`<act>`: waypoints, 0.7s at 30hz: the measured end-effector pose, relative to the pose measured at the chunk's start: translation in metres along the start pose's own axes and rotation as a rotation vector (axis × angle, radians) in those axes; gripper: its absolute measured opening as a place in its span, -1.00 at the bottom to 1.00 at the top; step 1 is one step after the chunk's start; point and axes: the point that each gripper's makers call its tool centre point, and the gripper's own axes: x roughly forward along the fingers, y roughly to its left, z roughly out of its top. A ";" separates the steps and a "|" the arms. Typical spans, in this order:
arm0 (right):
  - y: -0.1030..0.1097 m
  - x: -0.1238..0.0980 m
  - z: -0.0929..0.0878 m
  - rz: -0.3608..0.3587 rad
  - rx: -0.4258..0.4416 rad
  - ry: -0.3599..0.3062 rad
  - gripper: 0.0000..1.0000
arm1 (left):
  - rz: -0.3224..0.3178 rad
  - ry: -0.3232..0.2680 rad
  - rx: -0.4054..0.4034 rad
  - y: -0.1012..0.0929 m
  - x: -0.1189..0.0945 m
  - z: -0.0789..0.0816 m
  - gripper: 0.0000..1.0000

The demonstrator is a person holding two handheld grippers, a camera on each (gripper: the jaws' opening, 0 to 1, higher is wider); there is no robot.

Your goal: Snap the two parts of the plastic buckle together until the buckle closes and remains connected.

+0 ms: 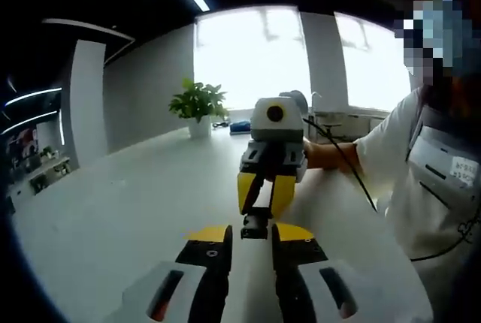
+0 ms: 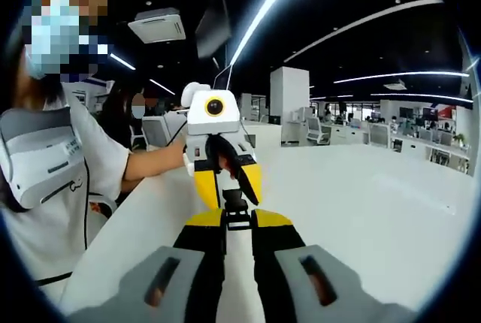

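Above the white table (image 1: 113, 210) my two grippers face each other tip to tip. My left gripper (image 1: 252, 231) is shut on one black buckle part (image 1: 254, 225) held between its yellow tips. Opposite it, my right gripper (image 1: 264, 203) is shut on the other black buckle part (image 1: 259, 188). In the right gripper view, my right gripper (image 2: 238, 219) clamps its buckle part (image 2: 237, 204), and the left gripper (image 2: 229, 195) holds its own part (image 2: 225, 159) just beyond. The two parts touch end to end; whether they are latched is hidden.
A person in a white shirt (image 1: 436, 180) stands close at the table's side, hand on the gripper. A potted plant (image 1: 198, 105) and a small blue object (image 1: 240, 125) sit at the far edge by the windows. Office desks (image 2: 353, 131) lie beyond the table.
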 end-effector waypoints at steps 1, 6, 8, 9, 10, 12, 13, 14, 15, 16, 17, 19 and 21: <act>0.001 0.000 0.000 0.004 0.000 0.003 -0.78 | -0.001 -0.001 0.002 -0.001 0.000 0.000 -0.61; 0.001 0.001 -0.001 0.001 0.001 0.001 -0.78 | -0.004 0.007 0.022 -0.002 0.001 -0.002 -0.69; 0.001 0.001 0.000 0.003 0.002 0.001 -0.78 | -0.006 0.014 0.031 -0.002 0.002 -0.004 -0.74; 0.001 0.001 -0.001 0.002 0.000 0.003 -0.78 | -0.008 0.015 0.033 -0.003 0.002 -0.004 -0.75; 0.001 0.001 -0.001 0.003 -0.001 0.006 -0.78 | -0.008 0.016 0.034 -0.003 0.003 -0.004 -0.75; 0.002 0.001 -0.001 0.003 0.001 0.005 -0.78 | -0.007 0.020 0.039 -0.003 0.003 -0.004 -0.75; 0.002 0.001 -0.001 0.003 0.001 0.005 -0.78 | -0.007 0.019 0.040 -0.003 0.002 -0.004 -0.75; 0.002 0.001 -0.001 0.004 0.000 0.005 -0.78 | -0.008 0.018 0.040 -0.003 0.002 -0.004 -0.75; 0.003 0.001 -0.001 0.003 0.000 0.004 -0.78 | -0.009 0.018 0.041 -0.003 0.002 -0.004 -0.75; 0.003 0.001 -0.001 0.005 0.000 0.005 -0.78 | -0.011 0.018 0.043 -0.003 0.002 -0.004 -0.76; 0.003 0.002 -0.001 0.005 -0.001 0.006 -0.77 | -0.011 0.018 0.046 -0.003 0.002 -0.004 -0.76; 0.003 0.001 -0.002 0.007 -0.002 0.004 -0.77 | -0.013 0.010 0.052 -0.003 0.001 -0.002 -0.76; 0.002 0.001 0.001 0.004 -0.004 -0.018 -0.76 | -0.016 -0.001 0.042 -0.002 0.000 0.000 -0.76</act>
